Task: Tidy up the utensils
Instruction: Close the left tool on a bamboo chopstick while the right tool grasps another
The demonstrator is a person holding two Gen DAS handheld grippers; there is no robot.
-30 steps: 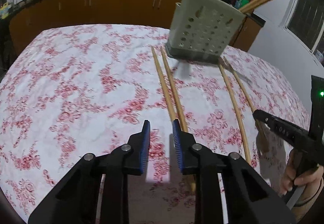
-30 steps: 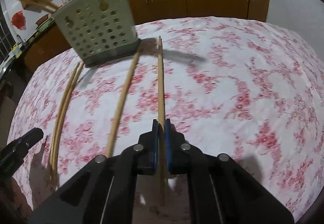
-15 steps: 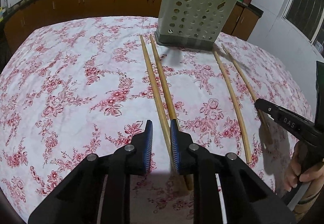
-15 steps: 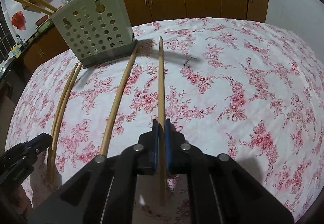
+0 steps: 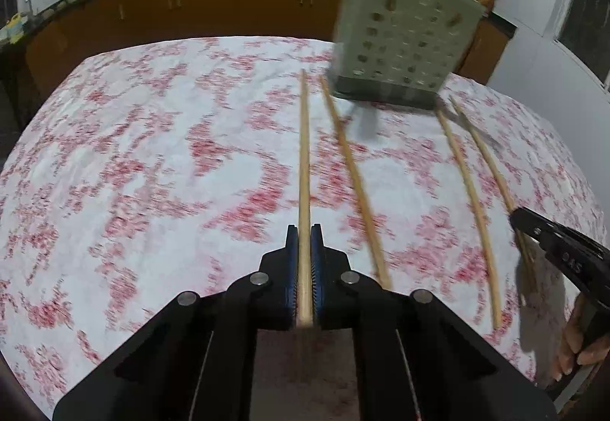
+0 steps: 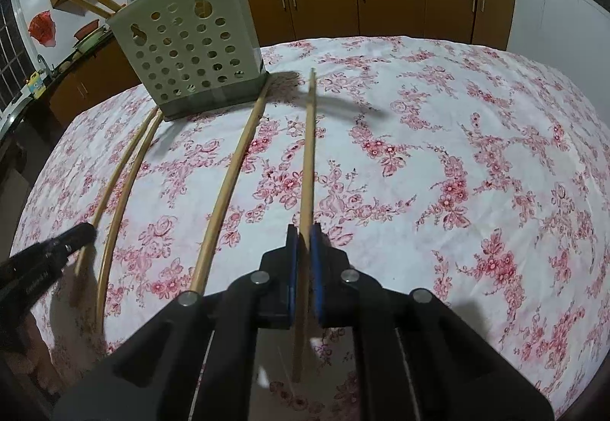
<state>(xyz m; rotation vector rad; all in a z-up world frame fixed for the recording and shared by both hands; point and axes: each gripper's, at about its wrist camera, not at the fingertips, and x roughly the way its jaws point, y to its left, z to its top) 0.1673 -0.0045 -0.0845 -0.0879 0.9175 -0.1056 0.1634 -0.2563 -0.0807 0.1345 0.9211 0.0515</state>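
My left gripper [image 5: 304, 228] is shut on a long wooden chopstick [image 5: 304, 162] that points toward the perforated grey-green utensil holder [image 5: 404, 40]. A second chopstick [image 5: 354, 184] lies just to its right on the floral tablecloth. My right gripper [image 6: 304, 226] is shut on another chopstick [image 6: 309, 143], with its partner [image 6: 232, 177] lying to the left. The holder [image 6: 190, 51] stands at the far side with several chopsticks sticking out of it. Each gripper shows at the edge of the other's view: the right one [image 5: 549, 242] and the left one [image 6: 49, 253].
The table is covered by a white cloth with red flowers [image 6: 457, 154]. Brown kitchen cabinets [image 6: 362, 2] with pans and pots on the counter run behind it. The table edges lie close on both sides.
My left gripper has shut on the left chopstick of its pair and swung it apart from its partner. The right gripper stays shut on its chopstick, hardly moved.
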